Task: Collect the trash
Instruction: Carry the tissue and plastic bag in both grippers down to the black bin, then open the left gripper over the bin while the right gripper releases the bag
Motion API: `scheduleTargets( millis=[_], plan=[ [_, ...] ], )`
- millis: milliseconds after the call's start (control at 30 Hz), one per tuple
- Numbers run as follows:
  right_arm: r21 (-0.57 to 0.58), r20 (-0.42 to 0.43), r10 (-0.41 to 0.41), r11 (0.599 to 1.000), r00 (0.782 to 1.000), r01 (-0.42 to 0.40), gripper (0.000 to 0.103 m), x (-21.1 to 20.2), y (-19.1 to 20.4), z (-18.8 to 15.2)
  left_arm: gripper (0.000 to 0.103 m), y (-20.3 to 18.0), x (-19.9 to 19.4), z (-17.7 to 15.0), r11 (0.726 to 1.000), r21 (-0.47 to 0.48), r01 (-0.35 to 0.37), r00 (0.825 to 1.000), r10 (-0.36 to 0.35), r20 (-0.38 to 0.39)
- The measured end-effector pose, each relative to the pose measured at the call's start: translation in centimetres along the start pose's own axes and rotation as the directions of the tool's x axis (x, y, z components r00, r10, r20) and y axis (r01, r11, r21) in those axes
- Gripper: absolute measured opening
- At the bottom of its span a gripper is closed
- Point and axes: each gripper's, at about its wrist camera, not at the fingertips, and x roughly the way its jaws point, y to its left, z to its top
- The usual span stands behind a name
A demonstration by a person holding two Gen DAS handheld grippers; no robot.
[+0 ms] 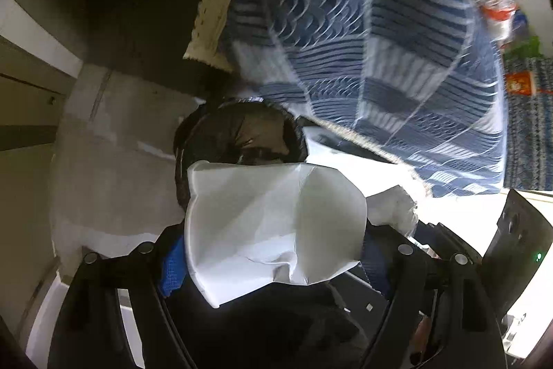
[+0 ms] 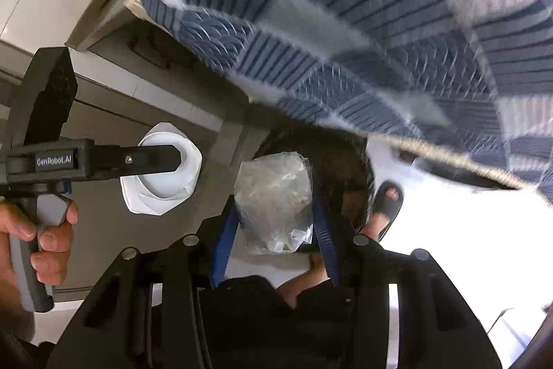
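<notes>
- Right now the left claw (image 1: 273, 261) is gripping a crumpled white paper cup or paper liner (image 1: 273, 230), pinched between its blue-padded fingers (image 1: 172, 268); the right wrist view is showing the same white paper piece (image 2: 162, 170) hanging at the tip of that claw.
- The paper is sitting just in front of, and seemingly above, the black bag-lined trash bin (image 1: 238, 137), whose dark mouth is opening right behind it.
- The right claw (image 2: 273, 230) is clamping a clear crinkled plastic bag (image 2: 274, 199) between its blue fingers (image 2: 323, 230), also near the bin's dark opening (image 2: 338, 168).
- Handling, as a judgement: both pieces are looking very light, soft and already deformed, so nothing fragile here; the paper is creasing where pinched, a hold on the folded middle is looking safer than on a loose edge.
- The plastic is looking slippery and springy, likely sliding out of a loose pinch; gripping a bunched part is the better bet.
- Light trash may be clinging to the pads or drifting off beside the bin on release.
- A blue-and-white patterned cloth (image 1: 363, 33) is draping over the bench edge just above the bin; a sandalled foot (image 2: 387, 199) is standing on the pale floor beside it.
</notes>
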Motion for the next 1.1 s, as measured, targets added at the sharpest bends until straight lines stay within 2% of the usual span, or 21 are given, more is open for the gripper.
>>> scheduleTargets(
  millis=[200,367,533,800,833,867,900,933,1100],
  plan=[
    [0.060,-0.069,0.021,0.998,0.997,-0.017,0.045,4.0,-2.1,-0.5,0.079,2.0,4.0,0.5,0.999,-0.038,-0.034,0.998,0.032,-0.059],
    [0.062,-0.111,-0.020,0.998,0.994,0.027,0.045,7.3,-2.9,-0.6,0.079,4.4,7.4,1.4,0.994,-0.096,-0.052,0.994,0.042,-0.099],
    [0.097,-0.149,-0.010,0.995,0.989,0.025,0.045,10.8,-4.1,-0.3,0.079,5.6,10.3,2.1,0.990,-0.123,-0.072,0.989,0.055,-0.135],
    [0.123,-0.184,-0.015,0.992,0.983,0.038,0.046,13.5,-5.7,0.0,0.080,6.4,12.7,2.6,0.979,-0.197,-0.049,0.985,0.014,-0.171],
    [0.114,-0.182,-0.013,0.993,0.983,0.034,0.054,13.5,-5.6,0.1,0.080,6.5,12.7,2.6,0.975,-0.218,-0.044,0.985,0.007,-0.170],
    [0.096,-0.179,-0.016,0.995,0.984,0.034,0.067,13.5,-5.5,0.1,0.081,6.5,12.7,2.6,0.971,-0.235,-0.037,0.986,-0.004,-0.169],
    [0.091,-0.177,-0.021,0.995,0.984,0.037,0.071,13.4,-5.5,0.1,0.087,6.5,12.8,2.7,0.970,-0.239,-0.039,0.985,-0.003,-0.174],
    [0.091,-0.178,-0.018,0.995,0.984,0.035,0.072,13.3,-5.6,0.1,0.091,6.4,12.7,2.8,0.971,-0.235,-0.053,0.985,0.011,-0.175],
    [0.115,-0.176,-0.015,0.993,0.984,0.035,0.072,12.2,-6.3,-0.1,0.095,6.3,12.2,2.8,0.968,-0.237,-0.077,0.987,0.041,-0.156]
  ],
)
